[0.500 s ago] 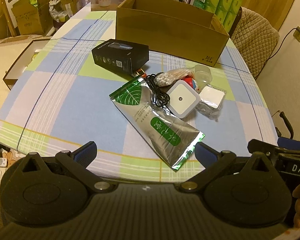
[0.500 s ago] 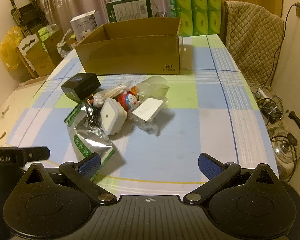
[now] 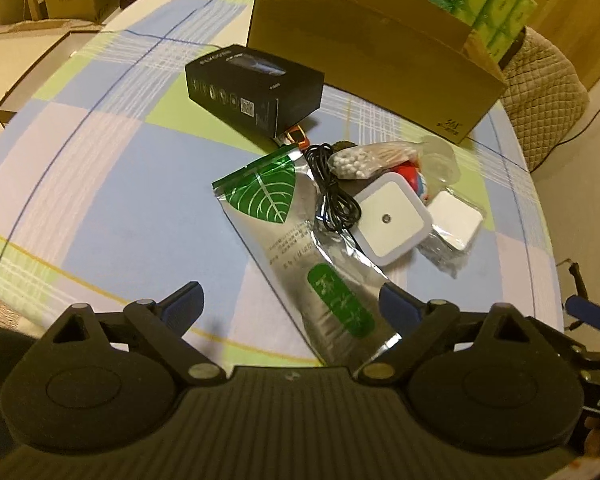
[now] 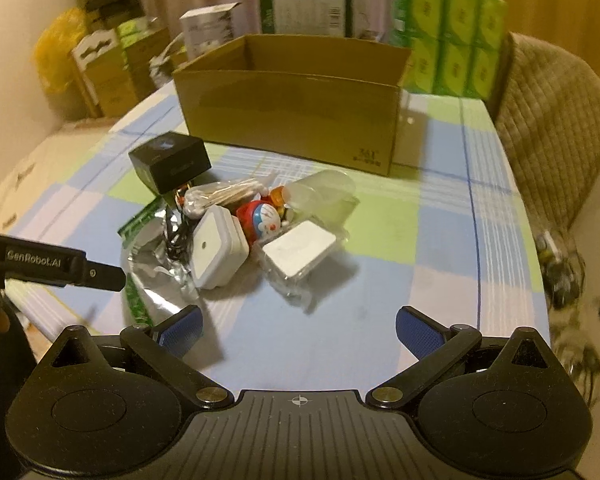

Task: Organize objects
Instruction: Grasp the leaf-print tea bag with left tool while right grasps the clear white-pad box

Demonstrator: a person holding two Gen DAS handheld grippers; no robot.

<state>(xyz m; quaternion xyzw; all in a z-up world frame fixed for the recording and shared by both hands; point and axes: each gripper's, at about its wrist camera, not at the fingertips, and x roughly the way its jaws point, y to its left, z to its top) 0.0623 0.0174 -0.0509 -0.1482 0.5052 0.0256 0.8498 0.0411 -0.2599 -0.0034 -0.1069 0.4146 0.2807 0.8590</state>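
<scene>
The open cardboard box [image 4: 288, 112] at the desk's [image 4: 380, 300] far side shows only bare inner walls. The right view alone reveals a Doraemon toy [image 4: 260, 218]. The silver tea pouch [image 3: 300, 248] lies near the box, long axis diagonal, leaf end toward it. Left tool [image 3: 290, 304] and right tool [image 4: 298, 326] gape wide, empty.

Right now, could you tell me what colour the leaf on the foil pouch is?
Green with pale veins on the silver foil pouch; left wrist view shows it best.

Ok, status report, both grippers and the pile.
Left gripper open, empty. Right gripper open, empty. Pile untouched before cardboard box; foil pouch nearest left. Black cable draped over pouch.
</scene>
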